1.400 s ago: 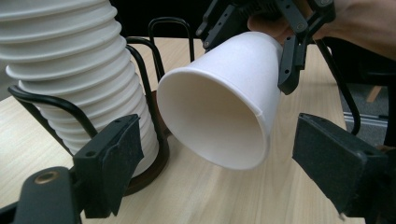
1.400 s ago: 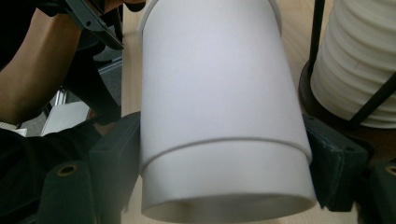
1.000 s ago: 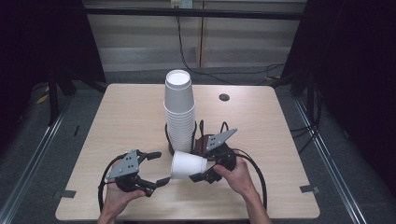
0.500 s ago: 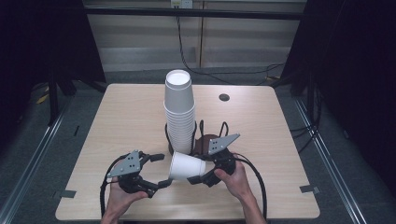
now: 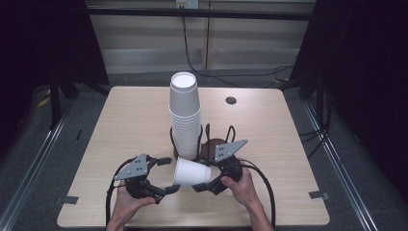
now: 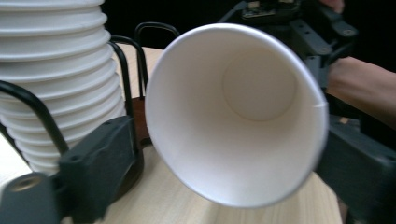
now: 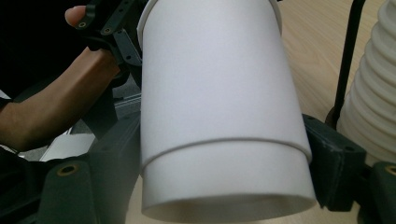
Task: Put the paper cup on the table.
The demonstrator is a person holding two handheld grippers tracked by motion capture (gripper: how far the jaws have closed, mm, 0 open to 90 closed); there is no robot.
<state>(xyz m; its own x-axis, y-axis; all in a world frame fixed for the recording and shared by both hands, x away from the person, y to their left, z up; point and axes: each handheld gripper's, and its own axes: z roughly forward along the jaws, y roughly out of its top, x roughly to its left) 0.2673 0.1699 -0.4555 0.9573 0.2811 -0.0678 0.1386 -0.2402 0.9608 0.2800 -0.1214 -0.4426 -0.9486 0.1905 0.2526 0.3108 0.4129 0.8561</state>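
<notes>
A single white paper cup (image 5: 190, 172) (image 7: 219, 93) lies sideways above the table's front, its base toward my right gripper (image 5: 204, 177) (image 7: 224, 177), which is shut on its lower wall. The cup's open mouth (image 6: 233, 116) faces my left gripper (image 5: 168, 175) (image 6: 229, 186). That gripper is open, with one jaw on each side of the rim; a gap shows at one jaw, and I cannot tell whether the other touches. A tall stack of white cups (image 5: 185, 115) (image 6: 56, 70) (image 7: 373, 93) stands upside down just behind, inside a black wire holder (image 5: 202, 137) (image 6: 126, 70).
The holder's round brown base (image 5: 214, 146) sits at the middle of the wooden table (image 5: 120, 120). A small dark grommet (image 5: 231, 100) lies near the far edge. Black cables (image 5: 262, 178) loop from both grippers. The hand (image 6: 359, 84) on the right gripper is close behind the cup.
My left gripper has edged slightly right, closer around the cup's mouth. The right gripper and its cup have hardly shifted.
</notes>
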